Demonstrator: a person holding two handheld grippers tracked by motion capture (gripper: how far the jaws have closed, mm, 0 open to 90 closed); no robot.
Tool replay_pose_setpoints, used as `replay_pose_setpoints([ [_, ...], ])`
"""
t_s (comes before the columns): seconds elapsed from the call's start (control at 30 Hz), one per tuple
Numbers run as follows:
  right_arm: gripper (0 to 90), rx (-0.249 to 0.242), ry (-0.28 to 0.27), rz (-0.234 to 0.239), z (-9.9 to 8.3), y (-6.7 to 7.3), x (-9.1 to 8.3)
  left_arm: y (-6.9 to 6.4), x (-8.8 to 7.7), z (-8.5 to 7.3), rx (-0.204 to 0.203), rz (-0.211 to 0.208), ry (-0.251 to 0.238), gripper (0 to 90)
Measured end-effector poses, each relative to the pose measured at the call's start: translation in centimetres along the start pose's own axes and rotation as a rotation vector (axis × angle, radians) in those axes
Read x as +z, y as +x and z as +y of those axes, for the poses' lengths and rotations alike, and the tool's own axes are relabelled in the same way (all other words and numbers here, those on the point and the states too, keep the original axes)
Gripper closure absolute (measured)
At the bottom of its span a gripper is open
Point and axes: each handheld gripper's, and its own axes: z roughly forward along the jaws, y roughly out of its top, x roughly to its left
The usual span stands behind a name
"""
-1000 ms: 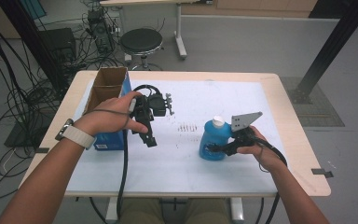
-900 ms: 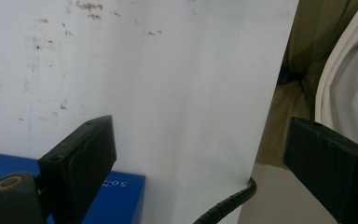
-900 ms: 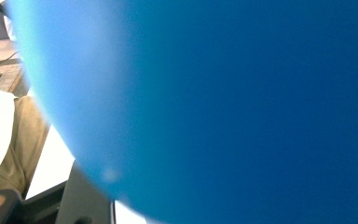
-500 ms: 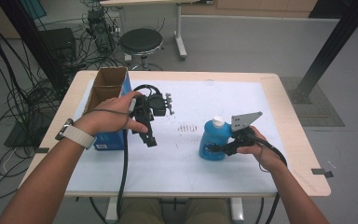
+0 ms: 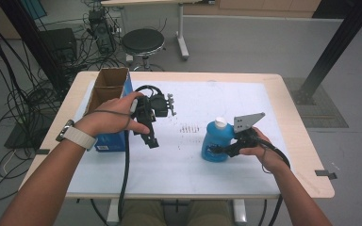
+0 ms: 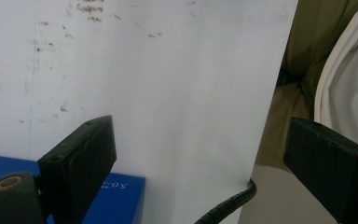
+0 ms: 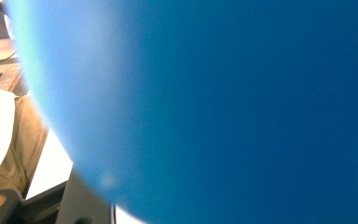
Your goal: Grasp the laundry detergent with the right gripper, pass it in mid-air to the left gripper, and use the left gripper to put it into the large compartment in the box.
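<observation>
A blue bottle (image 5: 214, 141) with a white cap (image 5: 220, 123) stands upright on the white table top, right of centre. My right gripper (image 5: 220, 150) is shut on its lower body from the right side. In the right gripper view the bottle (image 7: 214, 107) sits very close and blurred, with one black jaw at the bottom left. My left gripper (image 5: 151, 140) rests on the table left of centre, held by a hand, pointing toward the table's near edge. Its jaws stand wide open over bare table in the left gripper view (image 6: 200, 130), with nothing between them.
An open cardboard box with blue sides (image 5: 107, 89) stands at the table's left edge, just beside the left hand; its blue side (image 6: 121, 196) shows by the left jaw. A black stool (image 5: 143, 41) and tangled cables lie on the floor behind. A dark post (image 5: 330, 52) rises at the right.
</observation>
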Motion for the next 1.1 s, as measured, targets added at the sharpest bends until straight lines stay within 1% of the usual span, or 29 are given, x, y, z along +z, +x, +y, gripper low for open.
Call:
replay_pose_setpoints([
  [0.3,42.7,-0.005,0.006,0.000,0.1,0.1,0.0,0.0,-0.4,0.0,-0.001,0.004,0.003,9.9],
  [0.43,42.8,-0.005,0.010,0.009,0.2,0.1,0.0,-0.2,-0.6,0.1,0.003,0.010,0.003,9.9],
  [0.47,42.8,-0.005,0.014,0.019,0.3,0.3,0.0,-0.2,-0.7,0.2,0.003,0.012,0.003,9.9],
  [0.6,42.8,-0.010,0.014,0.029,0.5,0.6,0.0,-0.3,-1.2,0.4,0.007,0.019,0.000,9.9],
  [0.7,42.8,-0.018,0.009,0.036,1.0,0.8,-0.2,-0.4,-1.7,0.6,0.009,0.024,0.001,9.9],
  [0.73,42.7,-0.030,0.010,0.040,1.6,1.0,-0.3,-0.4,-1.9,0.7,0.009,0.025,0.002,9.9],
  [0.77,42.7,-0.030,0.010,0.040,1.6,1.0,-0.3,-0.5,-2.0,0.8,0.009,0.028,0.002,9.9],
  [0.83,42.8,-0.036,0.013,0.050,2.2,1.2,-0.4,-0.6,-2.5,1.0,0.010,0.025,0.011,9.9],
  [0.97,42.7,-0.055,0.021,0.069,3.4,1.8,-0.4,-0.7,-3.2,1.6,0.016,0.034,0.024,9.7],
  [1.1,42.7,-0.051,0.034,0.097,4.8,2.3,-0.1,-1.0,-4.0,2.2,0.025,0.041,0.032,9.6],
])
